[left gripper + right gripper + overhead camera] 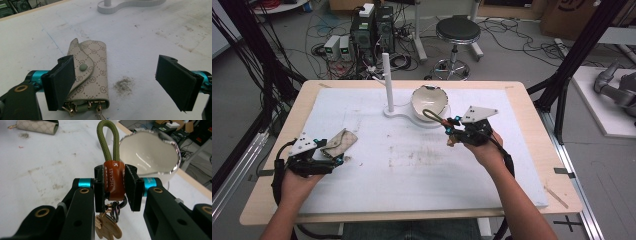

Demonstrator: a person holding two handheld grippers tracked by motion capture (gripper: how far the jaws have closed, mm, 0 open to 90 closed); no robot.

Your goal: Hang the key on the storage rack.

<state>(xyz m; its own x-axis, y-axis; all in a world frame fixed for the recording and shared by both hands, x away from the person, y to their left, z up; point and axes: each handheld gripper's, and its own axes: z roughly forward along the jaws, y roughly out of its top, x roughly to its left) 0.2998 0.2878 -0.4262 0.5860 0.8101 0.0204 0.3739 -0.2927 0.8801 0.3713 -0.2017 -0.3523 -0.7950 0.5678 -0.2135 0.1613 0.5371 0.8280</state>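
A beige patterned key pouch (pixel 91 72) with a green snap lies flat on the white mat, with metal clips at its near end. My left gripper (pixel 118 75) stands open around it, the left jaw touching the pouch's edge and the right jaw well clear. In the high view the pouch (pixel 342 141) lies at the left, just ahead of the left gripper (pixel 329 150). My right gripper (pixel 115 187) is shut on a brown leather key fob (pixel 113 180). The fob's green cord loop (pixel 107 142) points up and its keys (pixel 107 227) hang below. The right gripper (pixel 452 131) is held above the mat near the bowl.
A white bowl (pixel 429 100) with a wavy rim sits on a white stand base (pixel 399 111) at the back centre, beside an upright white post (pixel 387 82). The mat (pixel 412 165) is stained in the middle. A smudge of grey dust (pixel 123 86) lies right of the pouch.
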